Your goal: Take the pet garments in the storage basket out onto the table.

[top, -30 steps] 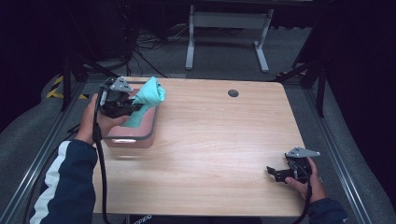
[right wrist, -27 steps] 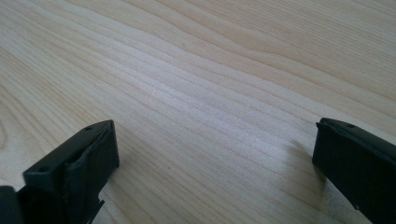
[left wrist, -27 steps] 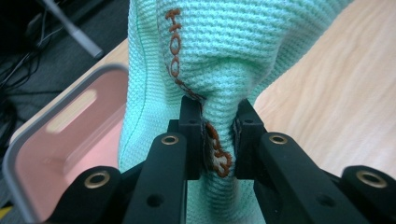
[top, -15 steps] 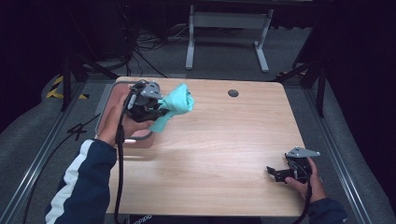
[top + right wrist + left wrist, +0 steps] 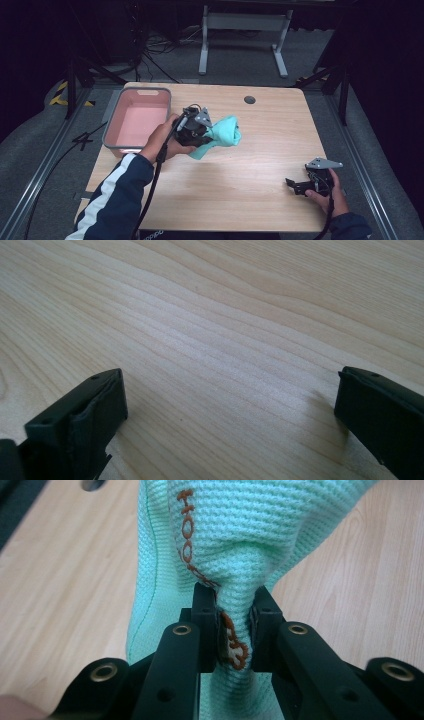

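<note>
On the wooden table (image 5: 240,170), left claw (image 5: 207,134) clamped on mint cloth (image 5: 222,136), now right of pink bin (image 5: 137,120); right claw (image 5: 300,186) open, unmoved.

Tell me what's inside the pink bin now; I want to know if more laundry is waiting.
The pink bin shows a bare pink floor. Its near wall hides a strip of floor along that edge. The mint cloth hangs clamped in the left gripper, over the table.

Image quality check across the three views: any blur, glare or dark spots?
High view: surroundings near black, lit light wooden table clear, mint-green knitted cloth slightly soft. Left gripper view: cloth weave sharp, near jaws soft. Right gripper view: pale sheen on the wood grain mid-frame, near jaws blurred, with soft shadows.
</note>
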